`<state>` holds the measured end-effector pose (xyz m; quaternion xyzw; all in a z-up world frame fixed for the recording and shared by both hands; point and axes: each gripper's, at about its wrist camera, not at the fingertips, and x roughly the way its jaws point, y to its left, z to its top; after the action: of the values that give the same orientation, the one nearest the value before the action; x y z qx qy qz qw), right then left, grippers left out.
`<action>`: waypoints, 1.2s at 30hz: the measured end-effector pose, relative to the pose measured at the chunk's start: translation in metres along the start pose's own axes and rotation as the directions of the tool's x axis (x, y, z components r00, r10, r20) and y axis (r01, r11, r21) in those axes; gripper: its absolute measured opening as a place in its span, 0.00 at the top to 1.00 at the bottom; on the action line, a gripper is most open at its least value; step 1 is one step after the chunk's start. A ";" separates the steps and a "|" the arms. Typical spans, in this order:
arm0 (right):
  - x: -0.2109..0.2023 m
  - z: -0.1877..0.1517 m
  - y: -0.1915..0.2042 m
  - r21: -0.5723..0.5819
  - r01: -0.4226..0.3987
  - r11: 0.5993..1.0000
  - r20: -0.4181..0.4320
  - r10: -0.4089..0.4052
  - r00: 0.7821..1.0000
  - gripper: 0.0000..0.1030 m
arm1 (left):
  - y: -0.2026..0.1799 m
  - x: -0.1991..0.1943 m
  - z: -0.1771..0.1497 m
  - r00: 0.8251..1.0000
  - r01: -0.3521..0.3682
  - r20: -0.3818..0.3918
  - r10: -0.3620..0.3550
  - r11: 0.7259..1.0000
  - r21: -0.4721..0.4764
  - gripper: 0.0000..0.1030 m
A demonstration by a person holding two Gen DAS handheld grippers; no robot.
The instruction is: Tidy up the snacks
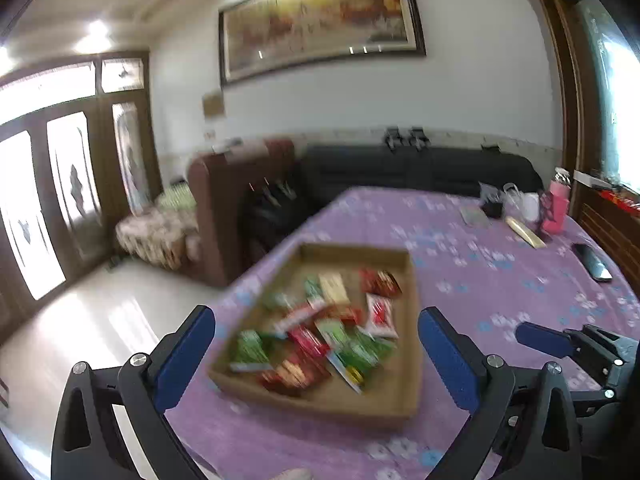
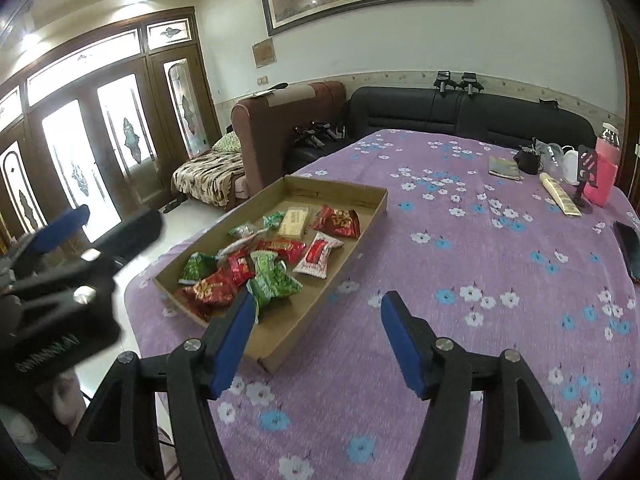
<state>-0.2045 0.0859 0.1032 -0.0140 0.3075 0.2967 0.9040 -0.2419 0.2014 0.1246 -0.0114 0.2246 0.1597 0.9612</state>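
A shallow cardboard tray [image 1: 400, 408] [image 2: 376, 200] sits near the left edge of a table with a purple flowered cloth [image 2: 460, 280]. It holds several snack packets: green ones [image 2: 272, 280], red ones [image 2: 336, 220], a white-red one [image 2: 318, 258] and a pale yellow bar [image 2: 294, 222]. My left gripper [image 1: 316, 352] is open and empty, above the tray's near end. My right gripper [image 2: 318, 336] is open and empty, above the tray's near right corner. The left gripper also shows in the right wrist view [image 2: 68, 248], and the right gripper's fingers [image 1: 544, 338] show in the left wrist view.
At the table's far right stand a pink bottle [image 2: 604, 172], a white cup [image 2: 570, 166], a black pouch [image 2: 528, 160], a notebook [image 2: 505, 168], a yellow tube [image 2: 560, 198] and a phone [image 2: 630, 248]. A black sofa [image 2: 460, 116] and a brown armchair [image 2: 280, 128] stand behind.
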 end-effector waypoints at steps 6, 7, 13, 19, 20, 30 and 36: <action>0.010 -0.009 -0.002 0.009 -0.011 1.000 -0.033 0.011 0.999 0.37 | 0.001 0.016 -0.010 0.996 -0.046 -0.073 0.043 0.998 -0.038 0.00; 0.012 -0.009 -0.002 0.008 -0.013 1.000 -0.039 0.013 0.999 0.37 | 0.002 0.017 -0.011 0.996 -0.048 -0.078 0.044 0.998 -0.046 0.00; 0.024 -0.016 0.005 -0.015 -0.018 1.000 -0.071 0.017 0.997 0.37 | 0.008 0.030 -0.018 0.992 -0.061 -0.117 0.053 0.996 -0.065 0.00; 0.033 -0.018 0.012 -0.037 -0.018 0.999 -0.091 0.015 0.996 0.37 | 0.017 0.041 -0.021 0.989 -0.062 -0.140 0.049 0.994 -0.090 0.00; 0.034 -0.018 0.013 -0.038 -0.020 0.999 -0.094 0.016 0.995 0.37 | 0.019 0.041 -0.022 0.989 -0.064 -0.143 0.050 0.994 -0.093 0.00; 0.045 -0.017 0.028 -0.081 -0.031 0.996 -0.117 0.022 0.993 0.37 | 0.032 0.051 -0.024 0.987 -0.071 -0.152 0.052 0.989 -0.128 0.00; 0.046 -0.016 0.036 -0.101 -0.046 0.994 -0.122 0.034 0.992 0.36 | 0.036 0.053 -0.024 0.985 -0.078 -0.161 0.056 0.988 -0.135 0.00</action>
<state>-0.2033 0.1366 0.0699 -0.0724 0.3460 0.3288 0.8757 -0.2183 0.2491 0.0811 -0.0843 0.2877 0.2061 0.9315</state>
